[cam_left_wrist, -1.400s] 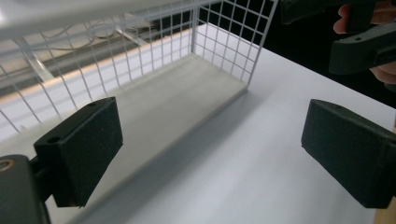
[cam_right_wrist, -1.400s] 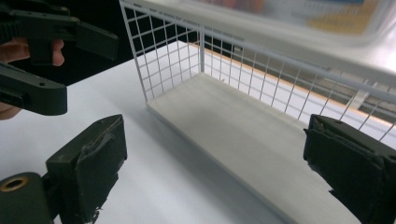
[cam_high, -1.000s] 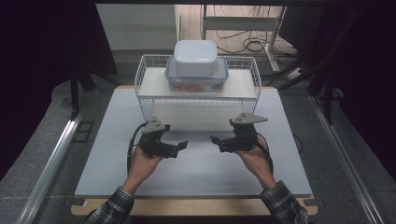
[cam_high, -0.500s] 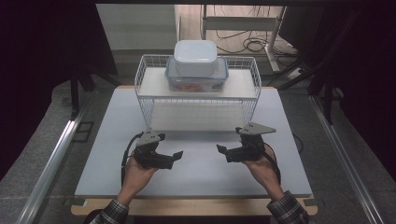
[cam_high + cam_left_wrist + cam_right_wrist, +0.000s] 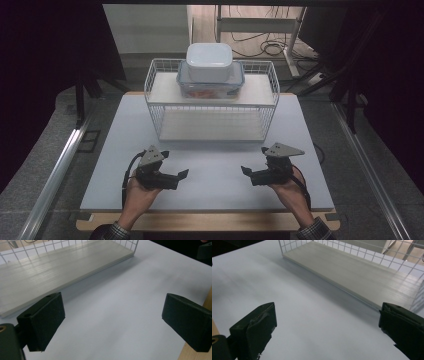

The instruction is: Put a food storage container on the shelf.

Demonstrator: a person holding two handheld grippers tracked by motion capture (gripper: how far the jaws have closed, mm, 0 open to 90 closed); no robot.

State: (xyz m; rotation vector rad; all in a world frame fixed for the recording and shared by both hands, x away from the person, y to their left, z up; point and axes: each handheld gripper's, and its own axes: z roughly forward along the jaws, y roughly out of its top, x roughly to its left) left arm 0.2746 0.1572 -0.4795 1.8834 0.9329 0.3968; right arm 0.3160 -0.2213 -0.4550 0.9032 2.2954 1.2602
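Dark curtains close off both sides of the room, and cables trail over the floor beyond the white table (image 5: 300, 130); at its 12 o'clock edge stands a white wire rack (image 5: 212, 102) with two pale shelves, and on the upper shelf sits a clear lidded box (image 5: 210, 86) with something reddish inside, a white lidded tub (image 5: 209, 61) stacked squarely on top of it; both grippers hold back near the 6 o'clock edge, well apart from the rack, the left gripper (image 5: 184, 173) at about 7 o'clock and the right gripper (image 5: 245, 170) at about 5 o'clock, each with its jaws spread wide and nothing between them; I would judge the two containers rigid plastic, smooth and a bit slippery, the white tub light if empty, the clear box heavier for its contents; the tub merely rests on the lid below, so it could slide if the stack is tipped; the surest hold looks to be across the short sides, under the lid rim, one gripper at each end; from above the whole stack and both hands are plain; the left gripper view gives its own parted pads (image 5: 47, 322) over bare tabletop and the lower shelf (image 5: 50, 272) close up; the right gripper view shows that shelf's wire end wall (image 5: 419, 297), and its pads (image 5: 259, 332) look scuffed.
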